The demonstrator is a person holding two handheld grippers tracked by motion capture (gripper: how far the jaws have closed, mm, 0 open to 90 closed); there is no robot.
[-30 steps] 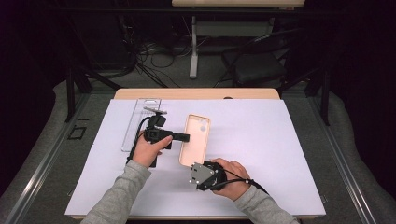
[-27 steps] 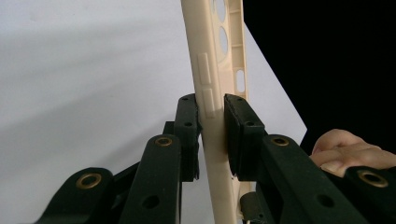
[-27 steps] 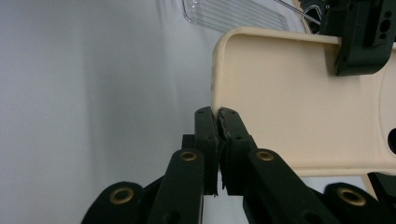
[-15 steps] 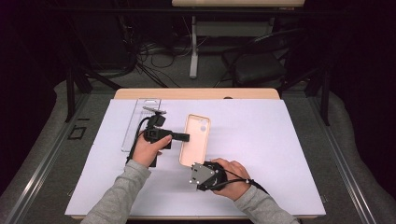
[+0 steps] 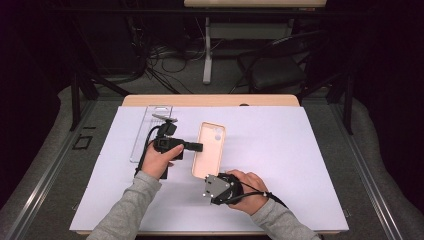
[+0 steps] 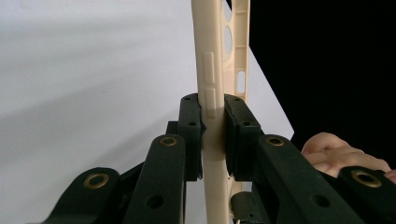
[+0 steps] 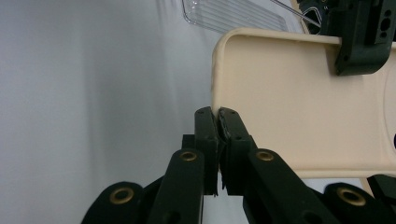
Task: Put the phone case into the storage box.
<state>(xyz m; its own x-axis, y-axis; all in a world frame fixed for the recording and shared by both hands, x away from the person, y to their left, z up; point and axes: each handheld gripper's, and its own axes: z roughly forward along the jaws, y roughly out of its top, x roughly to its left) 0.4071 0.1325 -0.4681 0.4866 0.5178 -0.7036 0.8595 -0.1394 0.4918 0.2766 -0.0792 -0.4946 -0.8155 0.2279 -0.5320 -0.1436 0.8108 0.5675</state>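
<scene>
Fingers of both my grippers are clamped on the same beige phone case. With the left gripper I pinch the case's long side wall: in the left gripper view the two pads press on either face of that wall, right at its raised side buttons, and the wall runs straight up between them. These jaws have just been closing, with the wall between them. With the right gripper I hold the near end of the case; in the right gripper view my fingers are drawn almost together at the rounded corner, nipping the thin rim there.

From the high view, the case lies lengthwise on the white surface, hollow side up, its camera cut-out at the far end, roughly midway between my two hands. My left hand comes at it from the side, my right hand from the near edge. Just beyond the left gripper lies a clear plastic tray, apart from the case.
</scene>
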